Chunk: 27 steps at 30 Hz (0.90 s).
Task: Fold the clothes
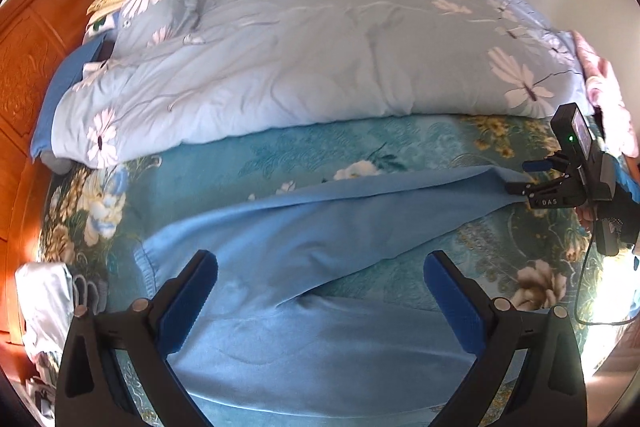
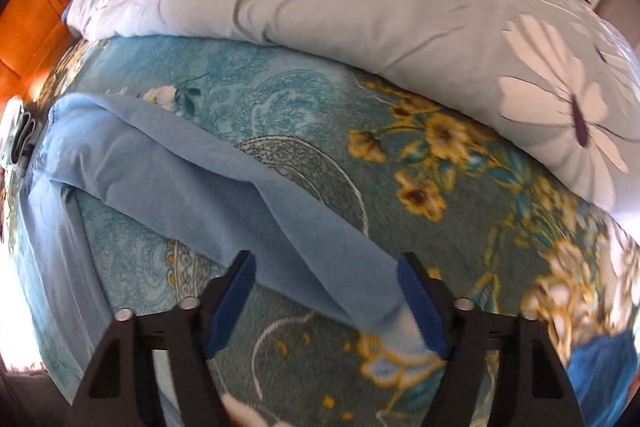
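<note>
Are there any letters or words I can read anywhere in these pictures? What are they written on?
"DAS" - white letters on the black plastic body of the right gripper, seen in the left wrist view, by the light blue garment.

No other text is readable: the teal floral bedspread and the pale blue flowered duvet show only patterns.
</note>
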### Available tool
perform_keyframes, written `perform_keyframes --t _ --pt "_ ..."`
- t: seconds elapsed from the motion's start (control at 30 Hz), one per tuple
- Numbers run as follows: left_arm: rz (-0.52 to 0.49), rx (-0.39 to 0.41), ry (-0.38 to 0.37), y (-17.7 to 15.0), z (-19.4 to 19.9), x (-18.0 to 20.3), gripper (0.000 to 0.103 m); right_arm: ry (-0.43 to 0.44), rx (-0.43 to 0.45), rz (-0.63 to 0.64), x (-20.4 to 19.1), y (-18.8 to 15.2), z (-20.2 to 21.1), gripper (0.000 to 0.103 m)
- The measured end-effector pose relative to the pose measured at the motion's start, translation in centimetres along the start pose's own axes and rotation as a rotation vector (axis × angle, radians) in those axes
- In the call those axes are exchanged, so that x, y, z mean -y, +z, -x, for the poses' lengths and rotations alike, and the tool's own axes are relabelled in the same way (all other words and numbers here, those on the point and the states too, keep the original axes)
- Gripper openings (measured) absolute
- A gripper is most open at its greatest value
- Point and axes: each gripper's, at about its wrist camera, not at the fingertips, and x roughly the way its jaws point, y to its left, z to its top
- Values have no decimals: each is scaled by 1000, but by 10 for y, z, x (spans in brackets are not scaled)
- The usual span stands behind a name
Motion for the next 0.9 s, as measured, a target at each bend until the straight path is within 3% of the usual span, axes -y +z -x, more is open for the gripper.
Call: perform_keyframes --t 0.07,0.1,0.17,0.23,0.7,0.9 --pt "23 -15 3 0 -6 -4 103 5 -22 -5 3 7 -9 38" --pt "40 -22 2 0 -10 -7 103 17 -32 -16 5 10 -12 34" --pt "62 -35 1 0 -15 -11 103 50 -39 -58 14 17 -18 15" --pt "77 -45 1 -1 -20 -15 103 70 -44 -97 24 25 -23 5" --pt "133 -115 17 -14 -42 -34 103 -17 -13 -185 70 67 -35 4" --pt "169 -120 27 -18 -48 -45 103 23 79 -333 95 41 -1 8"
